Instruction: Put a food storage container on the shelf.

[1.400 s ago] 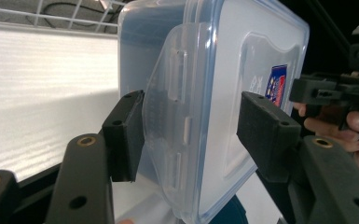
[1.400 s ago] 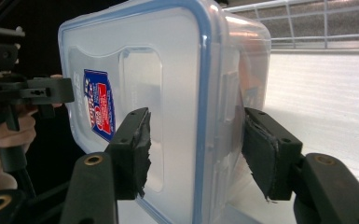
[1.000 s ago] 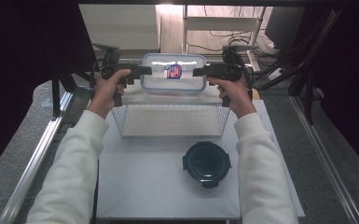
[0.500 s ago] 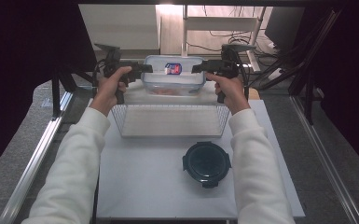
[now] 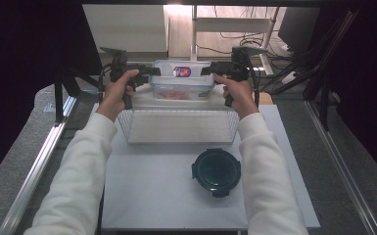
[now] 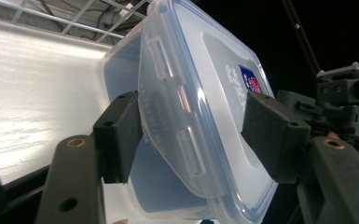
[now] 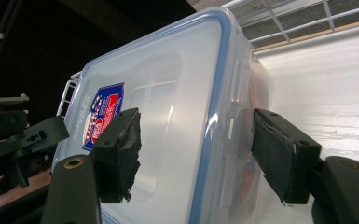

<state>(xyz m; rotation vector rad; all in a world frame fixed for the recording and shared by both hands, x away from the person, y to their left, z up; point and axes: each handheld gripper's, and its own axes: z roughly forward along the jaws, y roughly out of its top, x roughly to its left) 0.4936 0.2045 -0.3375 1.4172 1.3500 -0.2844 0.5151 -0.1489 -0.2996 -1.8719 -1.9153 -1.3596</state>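
Note:
A clear lidded container (image 5: 182, 84) with a blue seal and a red-blue sticker lies at the far end of the wire basket (image 5: 125, 126); something orange shows inside. My left gripper (image 5: 154, 71) is at its left end and my right gripper (image 5: 206, 71) at its right end. In the left gripper view the container's end (image 6: 205, 70) sits between the jaws of the left gripper (image 6: 191, 135), and in the right gripper view the container (image 7: 168, 84) sits between those of the right gripper (image 7: 196, 154). Both pairs of jaws have just been opening and stand slack around the lid and body. I cannot tell whether the container rests on a surface.
A round dark lidded bowl (image 5: 216, 171) stands on the white table (image 5: 147, 196) in front of the basket. Metal rails (image 5: 44, 152) run along both sides of the table. A chair frame and cables lie beyond the far edge.
The container sits slightly lower in the picture than a second ago. Both hands have barely moved.

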